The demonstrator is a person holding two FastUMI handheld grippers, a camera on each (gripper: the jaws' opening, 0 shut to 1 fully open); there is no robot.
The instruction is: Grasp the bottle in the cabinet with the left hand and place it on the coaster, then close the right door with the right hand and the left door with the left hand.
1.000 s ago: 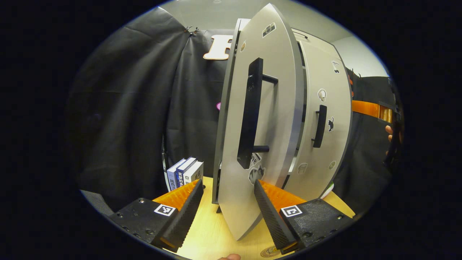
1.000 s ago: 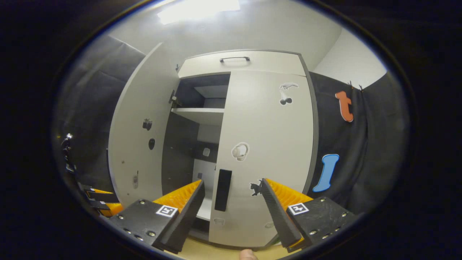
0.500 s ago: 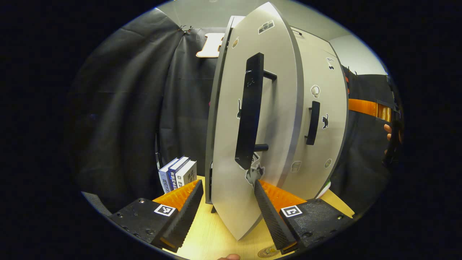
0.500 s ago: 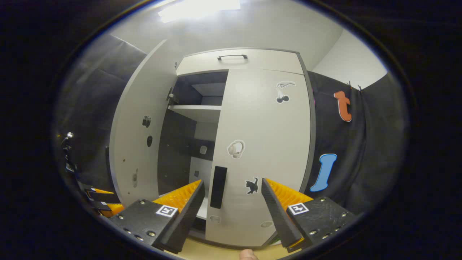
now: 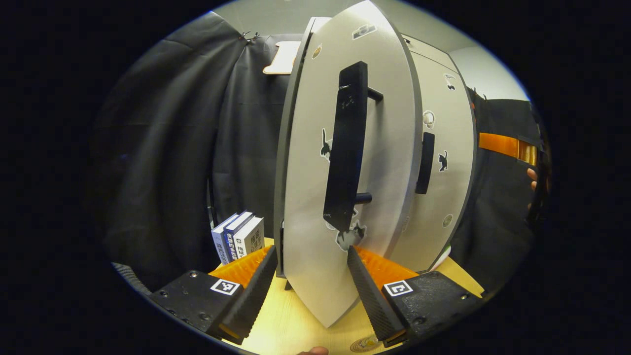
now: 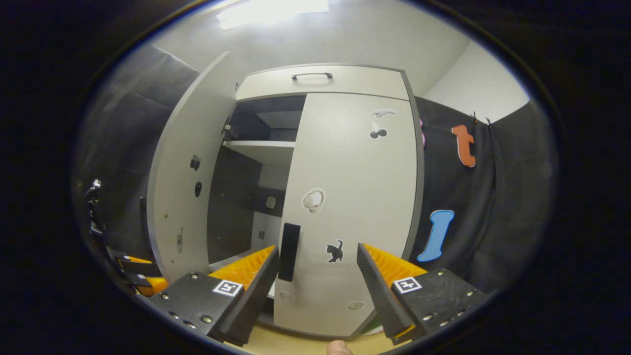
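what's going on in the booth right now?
A person holds a gripper in each hand in front of a light grey two-door cabinet on a wooden table. Its right door looks shut. Its left door stands ajar between the open fingers of the left gripper, near its long black handle. The right gripper hangs open before the right door.

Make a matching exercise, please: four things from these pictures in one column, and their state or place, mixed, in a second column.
1. left door
2. right door
3. books
4. left gripper

a. standing upright on the table
b. shut against the cabinet
c. open, its edge between the fingers
d. swung open

Pairs: 1-d, 2-b, 3-a, 4-c
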